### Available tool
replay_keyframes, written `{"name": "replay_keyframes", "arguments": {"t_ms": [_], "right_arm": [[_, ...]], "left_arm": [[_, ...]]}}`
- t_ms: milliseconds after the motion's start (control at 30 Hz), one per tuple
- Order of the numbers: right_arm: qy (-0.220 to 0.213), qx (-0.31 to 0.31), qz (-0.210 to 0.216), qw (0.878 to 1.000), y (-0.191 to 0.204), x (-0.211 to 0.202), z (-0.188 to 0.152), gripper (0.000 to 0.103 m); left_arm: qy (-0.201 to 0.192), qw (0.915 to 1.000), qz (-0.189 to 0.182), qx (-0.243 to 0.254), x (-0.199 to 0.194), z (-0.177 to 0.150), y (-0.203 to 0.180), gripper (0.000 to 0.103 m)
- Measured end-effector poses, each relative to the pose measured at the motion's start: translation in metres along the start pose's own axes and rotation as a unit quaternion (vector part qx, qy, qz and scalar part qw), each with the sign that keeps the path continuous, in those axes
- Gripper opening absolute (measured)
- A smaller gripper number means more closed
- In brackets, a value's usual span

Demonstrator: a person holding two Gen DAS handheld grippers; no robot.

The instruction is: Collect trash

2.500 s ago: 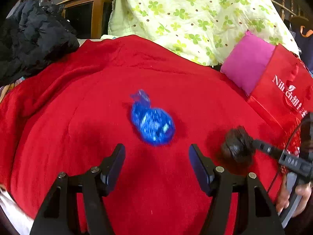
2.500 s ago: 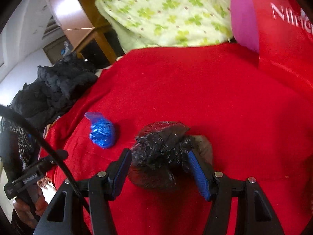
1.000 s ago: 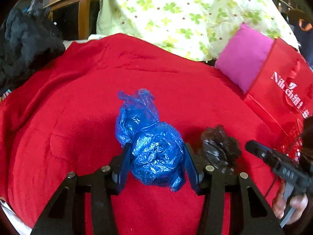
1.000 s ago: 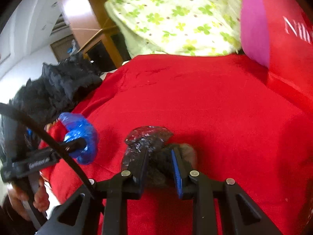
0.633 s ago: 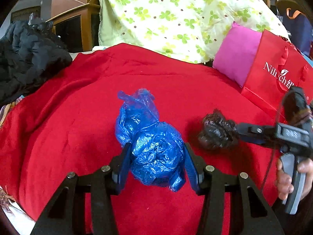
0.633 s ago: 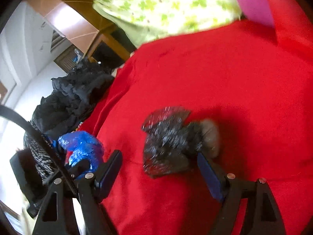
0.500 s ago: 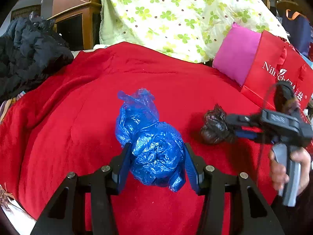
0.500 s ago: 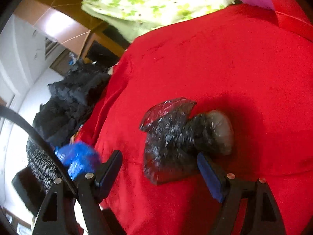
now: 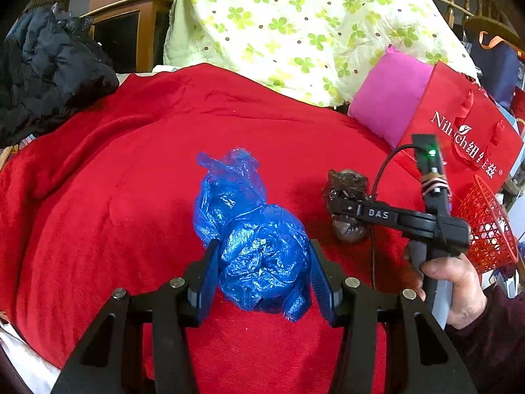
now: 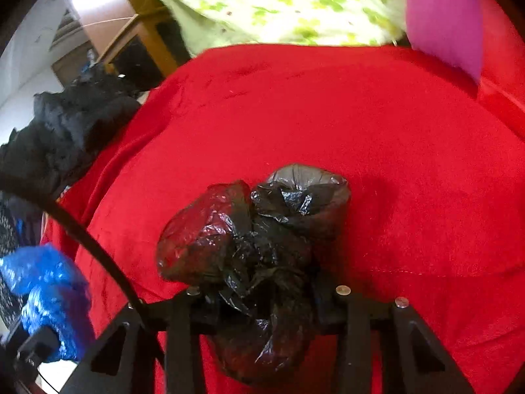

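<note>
One red blanket [image 9: 115, 197] spans both views; what lies under it is hidden. One black jacket [image 9: 42, 69] at its left edge, cut off by the frame. One red gift bag [image 9: 459, 131] on the right, its print partly behind my right gripper; one pink cushion [image 9: 387, 98] against it. One red mesh basket [image 9: 485, 226], half cut off. Two trash bags. Blue bag [image 9: 259, 246]: pinched between my left fingers [image 9: 208, 282], its knot end poking forward. Black bag [image 10: 249, 239]: clamped in my right gripper [image 10: 262, 295], bulging out front and covering the fingertips. Right wrist view is blurred at the edges.
</note>
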State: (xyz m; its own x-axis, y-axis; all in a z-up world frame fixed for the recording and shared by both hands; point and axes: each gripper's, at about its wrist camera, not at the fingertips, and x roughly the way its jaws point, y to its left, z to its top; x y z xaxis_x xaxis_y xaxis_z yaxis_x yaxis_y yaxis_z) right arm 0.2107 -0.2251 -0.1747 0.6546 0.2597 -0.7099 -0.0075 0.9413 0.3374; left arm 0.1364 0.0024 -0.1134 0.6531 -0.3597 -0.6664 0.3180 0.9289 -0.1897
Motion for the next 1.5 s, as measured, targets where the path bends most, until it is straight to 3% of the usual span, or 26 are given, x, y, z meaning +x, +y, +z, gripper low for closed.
{"name": "replay_keyframes", "arguments": {"t_ms": [367, 733, 1100, 1500], "right_arm": [[-0.111, -0.019, 0.037, 0.993, -0.016, -0.103, -0.005, 0.041], [-0.217, -0.040, 0.027, 0.975, -0.058, -0.202, -0.016, 0.041], [-0.282, -0.005, 0.018, 0.959, -0.115, -0.273, -0.034, 0.041], [-0.317, 0.032, 0.016, 0.948, -0.157, -0.311, -0.049, 0.041]], "left_arm": [[-0.030, 0.9989, 0.000, 0.037, -0.026, 0.020, -0.043, 0.053], [-0.062, 0.9946, 0.010, 0.083, -0.050, 0.042, -0.113, 0.054], [-0.083, 0.9872, 0.016, 0.135, -0.061, 0.052, -0.186, 0.054], [-0.085, 0.9787, -0.002, 0.187, -0.062, 0.050, -0.244, 0.054]]}}
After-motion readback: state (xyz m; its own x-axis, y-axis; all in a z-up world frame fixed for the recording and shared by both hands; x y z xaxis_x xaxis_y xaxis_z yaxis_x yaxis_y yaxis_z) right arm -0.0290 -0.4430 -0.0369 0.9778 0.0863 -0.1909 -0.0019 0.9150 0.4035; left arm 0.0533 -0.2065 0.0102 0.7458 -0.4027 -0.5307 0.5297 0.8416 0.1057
